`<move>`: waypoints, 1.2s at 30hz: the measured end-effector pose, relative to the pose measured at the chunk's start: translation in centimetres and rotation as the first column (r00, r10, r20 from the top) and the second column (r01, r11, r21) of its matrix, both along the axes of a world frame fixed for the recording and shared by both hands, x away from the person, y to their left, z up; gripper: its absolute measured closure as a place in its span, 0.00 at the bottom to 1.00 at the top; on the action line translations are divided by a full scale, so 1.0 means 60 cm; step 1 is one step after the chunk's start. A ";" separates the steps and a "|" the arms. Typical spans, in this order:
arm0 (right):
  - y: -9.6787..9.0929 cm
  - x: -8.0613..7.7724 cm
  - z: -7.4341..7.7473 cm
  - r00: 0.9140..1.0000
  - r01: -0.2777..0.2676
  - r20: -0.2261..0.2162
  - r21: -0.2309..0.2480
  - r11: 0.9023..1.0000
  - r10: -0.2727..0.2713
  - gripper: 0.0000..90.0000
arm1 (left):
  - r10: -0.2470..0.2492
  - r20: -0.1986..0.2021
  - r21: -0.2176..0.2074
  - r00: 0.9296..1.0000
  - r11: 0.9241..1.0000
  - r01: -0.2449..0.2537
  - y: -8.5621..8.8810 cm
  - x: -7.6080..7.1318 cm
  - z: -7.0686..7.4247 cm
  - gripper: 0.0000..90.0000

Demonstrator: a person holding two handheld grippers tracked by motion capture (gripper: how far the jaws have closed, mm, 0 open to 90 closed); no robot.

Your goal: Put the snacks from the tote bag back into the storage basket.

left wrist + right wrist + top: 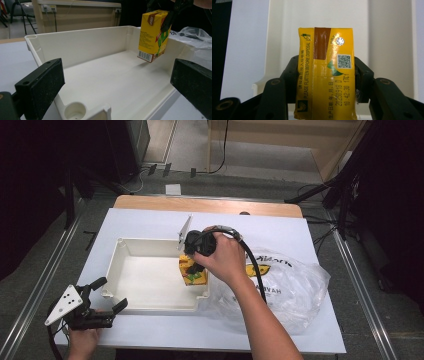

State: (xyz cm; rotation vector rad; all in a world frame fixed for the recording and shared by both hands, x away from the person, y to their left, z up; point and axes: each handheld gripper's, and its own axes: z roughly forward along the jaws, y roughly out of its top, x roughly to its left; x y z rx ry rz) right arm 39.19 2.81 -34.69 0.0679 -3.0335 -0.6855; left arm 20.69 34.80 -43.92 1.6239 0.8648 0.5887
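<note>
My right gripper [193, 270] pinches the carton [192, 271] from both sides, pads pressed flat on its two faces, and I have it hanging clear above the tray floor. My left gripper [109, 294] sits with jaws spread wide and nothing between them, just off the tray's near-left corner.

Under the right gripper lies the table [150, 222], covered in white. The tray [150, 306] is directly below it, with the gripper over the tray's right end, close to the right wall. The bag [295, 292] lies just beside that wall, on the gripper's outer side. The carton [325, 75] stands upright in the jaws, foil straw hole on top; in the left gripper view its barcode end [146, 56] hangs above the floor.
</note>
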 end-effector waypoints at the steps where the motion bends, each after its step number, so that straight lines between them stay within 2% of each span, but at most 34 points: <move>1: 0.000 -0.001 -0.001 1.000 0.008 -0.002 -0.007 1.000 -0.008 0.58 | -0.001 0.000 0.001 1.000 1.000 0.001 0.000 0.000 0.000 0.00; 7: 0.003 -0.002 -0.011 1.000 0.014 -0.013 -0.016 1.000 -0.014 0.58 | 0.000 0.000 -0.002 1.000 1.000 0.000 0.000 0.000 0.000 0.00; 14: 0.005 -0.002 -0.018 1.000 0.003 -0.004 -0.012 1.000 -0.003 0.58 | 0.001 0.001 -0.001 1.000 1.000 -0.001 0.000 0.000 0.000 0.00; 16: 0.004 -0.003 -0.020 1.000 0.018 -0.016 -0.023 1.000 -0.018 0.58 | 0.002 0.002 -0.001 1.000 1.000 -0.002 0.001 0.000 0.000 0.00; 24: 0.006 -0.005 -0.026 1.000 0.008 -0.016 -0.033 0.999 -0.008 0.58 | 0.001 0.002 -0.003 1.000 1.000 -0.001 0.000 0.000 0.000 0.00; 27: 0.009 -0.008 -0.027 1.000 -0.002 0.000 -0.036 0.999 0.002 0.57 | 0.000 0.002 -0.001 1.000 1.000 0.000 0.001 0.000 0.000 0.00; 30: 0.009 -0.011 -0.028 1.000 0.008 -0.005 -0.049 0.999 -0.009 0.56 | 0.000 0.002 0.000 1.000 1.000 0.000 0.001 0.000 0.000 0.00; 32: 0.008 -0.010 -0.028 1.000 0.006 -0.002 -0.042 0.999 -0.006 0.55 | 0.000 0.001 -0.001 1.000 1.000 0.000 0.001 0.000 0.000 0.00; 33: 0.003 -0.009 -0.020 1.000 0.008 0.001 0.006 1.000 -0.008 0.48 | 0.000 0.001 -0.001 1.000 1.000 0.000 0.001 0.000 0.000 0.00; 34: -0.001 -0.009 -0.015 1.000 0.007 -0.020 0.029 1.000 -0.006 0.47 | 0.000 0.001 -0.001 1.000 1.000 0.000 0.001 0.000 0.000 0.00; 36: -0.003 -0.009 -0.012 1.000 0.011 -0.024 0.039 0.999 -0.010 0.47 | 0.000 0.000 0.001 1.000 1.000 0.000 0.000 0.000 0.000 0.00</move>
